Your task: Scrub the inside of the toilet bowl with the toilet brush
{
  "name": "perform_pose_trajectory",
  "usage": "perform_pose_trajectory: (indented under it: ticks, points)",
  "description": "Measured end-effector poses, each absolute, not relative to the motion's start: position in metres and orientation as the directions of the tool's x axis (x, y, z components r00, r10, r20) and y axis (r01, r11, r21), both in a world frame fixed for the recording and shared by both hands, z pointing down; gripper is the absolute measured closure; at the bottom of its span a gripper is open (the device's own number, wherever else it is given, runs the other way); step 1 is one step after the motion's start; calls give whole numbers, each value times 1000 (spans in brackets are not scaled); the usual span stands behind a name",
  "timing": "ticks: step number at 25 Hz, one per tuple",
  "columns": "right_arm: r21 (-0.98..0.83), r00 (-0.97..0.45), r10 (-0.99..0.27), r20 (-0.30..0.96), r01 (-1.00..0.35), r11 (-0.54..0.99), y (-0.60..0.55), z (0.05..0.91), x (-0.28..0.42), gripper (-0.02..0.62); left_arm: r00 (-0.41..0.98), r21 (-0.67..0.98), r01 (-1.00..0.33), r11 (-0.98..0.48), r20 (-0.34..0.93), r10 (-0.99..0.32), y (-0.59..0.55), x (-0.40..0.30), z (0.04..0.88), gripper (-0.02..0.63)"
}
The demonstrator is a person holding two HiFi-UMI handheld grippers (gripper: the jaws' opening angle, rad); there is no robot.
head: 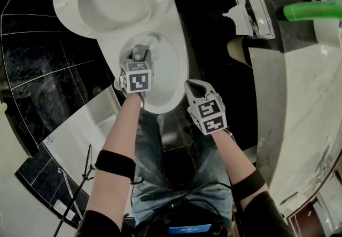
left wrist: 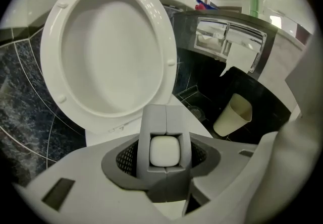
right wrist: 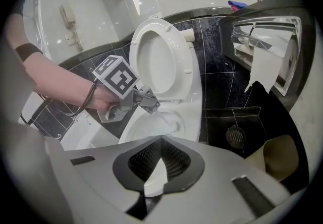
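One toilet brush (left wrist: pixel 165 151) in left gripper (head: pixel 141 52); one toilet bowl (head: pixel 180 73).

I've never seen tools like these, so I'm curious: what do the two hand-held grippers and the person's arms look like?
Both the left gripper and right gripper have whitish shells with dark grey trim and cubes bearing black-and-white square markers. The bare forearms wear black bands; a dark cord loops the left wrist.

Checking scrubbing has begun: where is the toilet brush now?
The toilet brush is clamped in the left hand-held gripper, head view centre, angling down into the toilet bowl.
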State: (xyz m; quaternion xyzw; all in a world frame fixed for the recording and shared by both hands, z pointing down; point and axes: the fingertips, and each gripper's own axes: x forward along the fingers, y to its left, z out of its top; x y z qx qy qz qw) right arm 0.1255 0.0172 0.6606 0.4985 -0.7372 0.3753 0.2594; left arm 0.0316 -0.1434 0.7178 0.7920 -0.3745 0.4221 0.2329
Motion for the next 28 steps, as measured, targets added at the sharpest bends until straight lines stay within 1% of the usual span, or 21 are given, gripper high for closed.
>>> perform_pose_trajectory:
  ticks: [9,14,18,24,28]
  points:
    - [-304,-392,-532,750,-919,249,7,657,98,580,315,0,-785,-619,861,-399,-161,-41,706,410]
    - [-312,-406,-534,742,-914,261,6,645,87,580,294,-20,-732,-681,892,-342,-140,-76,695,413]
    - [-311,-406,-535,741,-913,263,9,636,87,580,276,-9,-714,-700,915,-293,-115,-99,688,413]
    - [-303,-400,-537,743,-916,263,19,623,94,580,251,-5,-661,-750,941,-227,-72,-110,681,414]
    - [-301,-396,-542,741,-918,259,26,617,100,580,241,16,-659,-752,952,-191,-43,-115,681,414]
